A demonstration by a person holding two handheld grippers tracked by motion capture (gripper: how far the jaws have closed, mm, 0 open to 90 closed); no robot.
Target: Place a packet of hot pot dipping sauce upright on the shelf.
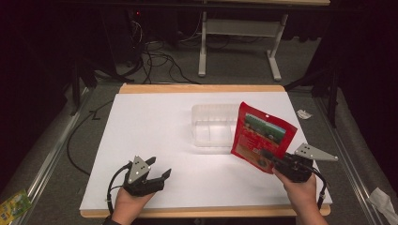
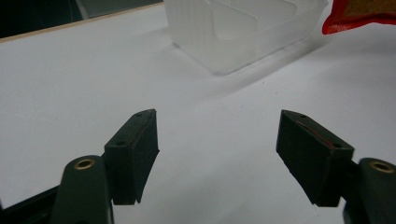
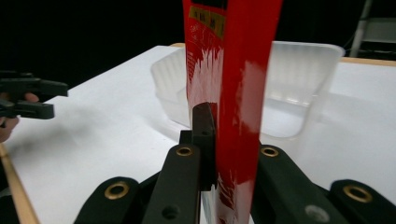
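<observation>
R gripper (image 1: 271, 158), near the desk's (image 1: 155, 140) front right corner, is clamped on the lower edge of a red pouch (image 1: 261, 136), holding it upright and tilted, off the desk, just beside the clear plastic tub's (image 1: 212, 123) right end. Pouch has a green panel up top and yellow/white print; text too blurred to read. L gripper (image 1: 158, 169), front left, jaws wide, nothing between them. Tub sits mid-desk, toward the back.
</observation>
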